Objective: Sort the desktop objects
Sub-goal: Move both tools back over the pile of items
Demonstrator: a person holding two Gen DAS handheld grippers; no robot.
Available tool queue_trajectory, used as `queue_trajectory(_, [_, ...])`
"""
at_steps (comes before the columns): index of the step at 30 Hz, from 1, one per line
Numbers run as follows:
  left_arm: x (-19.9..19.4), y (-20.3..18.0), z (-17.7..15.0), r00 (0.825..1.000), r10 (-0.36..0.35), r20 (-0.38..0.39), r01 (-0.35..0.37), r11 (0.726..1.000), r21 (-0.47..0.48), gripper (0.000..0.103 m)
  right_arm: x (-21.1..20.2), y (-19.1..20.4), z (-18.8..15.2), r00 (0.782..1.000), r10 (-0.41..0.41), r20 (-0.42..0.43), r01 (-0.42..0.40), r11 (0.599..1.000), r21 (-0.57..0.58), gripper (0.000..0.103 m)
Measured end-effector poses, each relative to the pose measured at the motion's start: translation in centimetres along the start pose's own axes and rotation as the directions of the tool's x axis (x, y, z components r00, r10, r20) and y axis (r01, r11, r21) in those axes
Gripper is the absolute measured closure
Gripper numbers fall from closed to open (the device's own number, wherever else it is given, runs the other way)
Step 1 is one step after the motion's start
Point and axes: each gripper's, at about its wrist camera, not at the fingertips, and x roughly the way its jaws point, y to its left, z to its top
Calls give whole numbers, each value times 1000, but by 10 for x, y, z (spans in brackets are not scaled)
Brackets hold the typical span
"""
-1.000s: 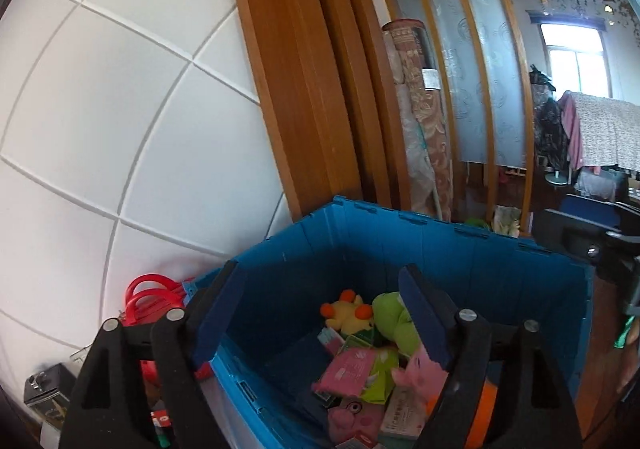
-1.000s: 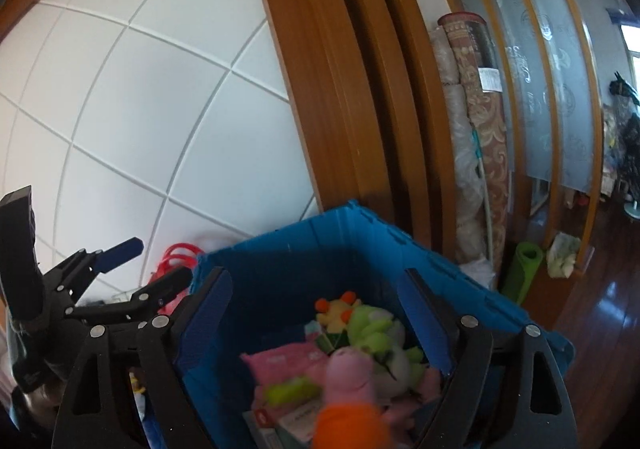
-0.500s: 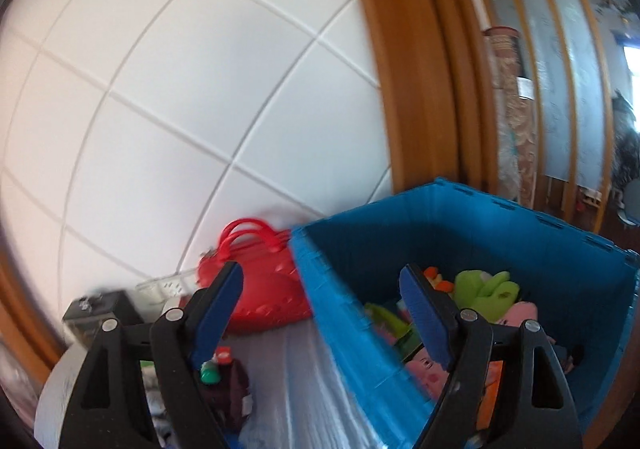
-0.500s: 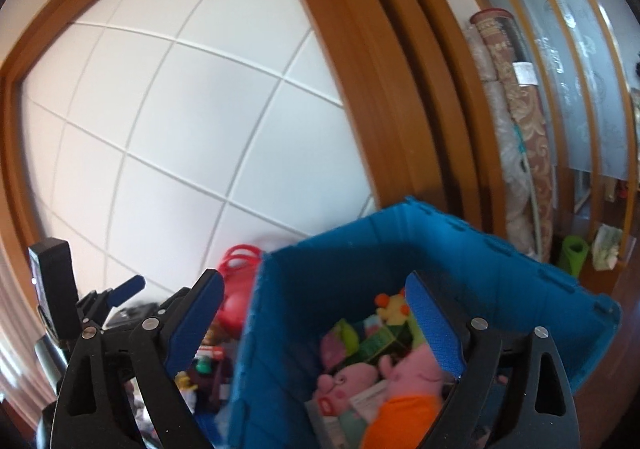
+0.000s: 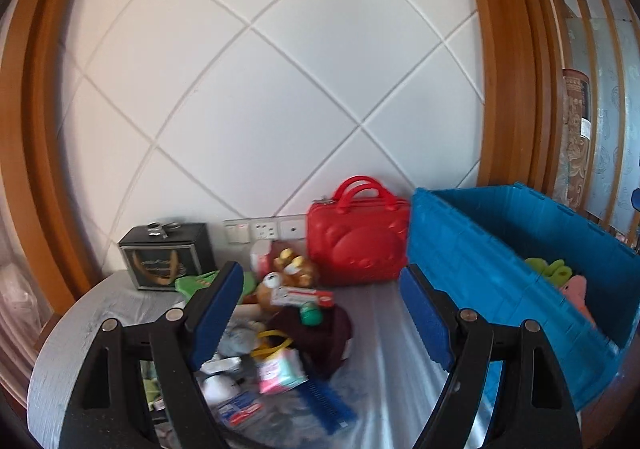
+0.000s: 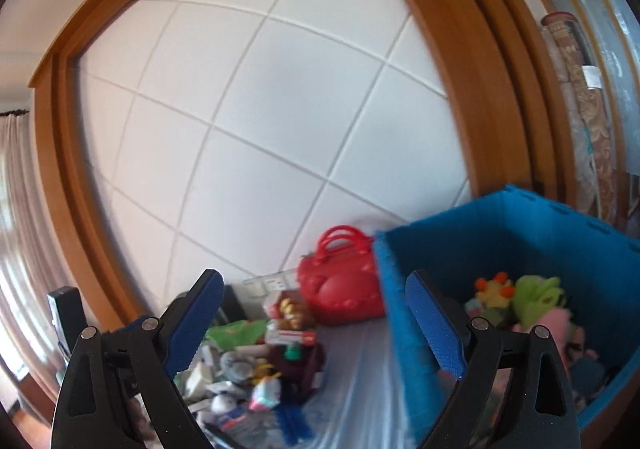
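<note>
While both tools gape empty | 1 blue crate (image 5: 472, 249) | 1 red bag (image 5: 356, 245)

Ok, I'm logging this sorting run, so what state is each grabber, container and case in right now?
left gripper: open, empty.
right gripper: open, empty.
blue crate: lid off, plush toys inside.
red case: shut, upright against the wall.
black box: shut, upright.

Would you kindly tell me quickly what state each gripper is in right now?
Left gripper: open, holding nothing.
Right gripper: open, holding nothing.
</note>
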Motion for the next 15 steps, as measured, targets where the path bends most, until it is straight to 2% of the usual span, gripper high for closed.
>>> queue_trajectory(3, [-5,38,-15,999,-6,-54,6,1000,12,22,11,43,-17,999,33,-20,-34,999,-6,9])
queue_trajectory(9, [-12,106,-38,992,98,-78,-96,995,32,22,29,107,-51,995,87,-52,-86,996,16,9])
queue_trajectory(15, [7,151,-51,980,147,-137,-149,989,-6,22,43,147,-69,990,114,-77,-115,993,-6,9])
